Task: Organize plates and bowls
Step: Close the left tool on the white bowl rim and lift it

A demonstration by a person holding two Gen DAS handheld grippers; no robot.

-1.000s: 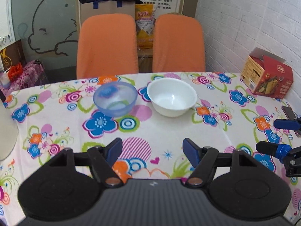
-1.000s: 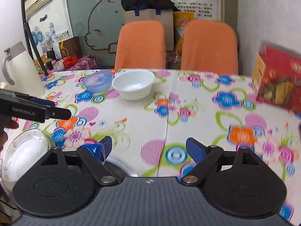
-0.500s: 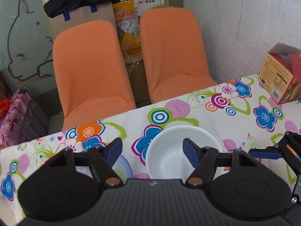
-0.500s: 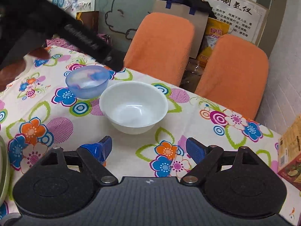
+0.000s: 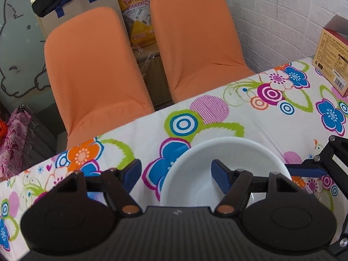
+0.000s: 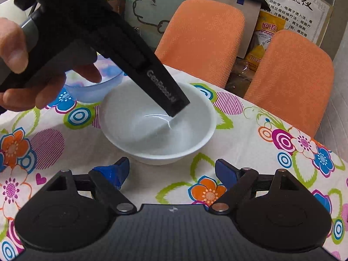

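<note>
Right wrist view: white bowl (image 6: pixel 157 122) on floral surface (image 6: pixel 250 134) beside blue bowl (image 6: pixel 95 87), left gripper (image 6: pixel 174 108) over it, right gripper (image 6: pixel 171 174) near, both jaws open, empty; next likely rim grasp.

You see a plain white bowl (image 6: pixel 157 121) and a translucent blue bowl (image 6: pixel 95 87) on the desk (image 6: pixel 250 134), whose white cloth carries multicolour flowers, rings and striped discs. Both chairs (image 5: pixel 93 69) are orange. Each tool (image 6: pixel 171 171) is black with blue pads (image 6: pixel 224 171).
</note>
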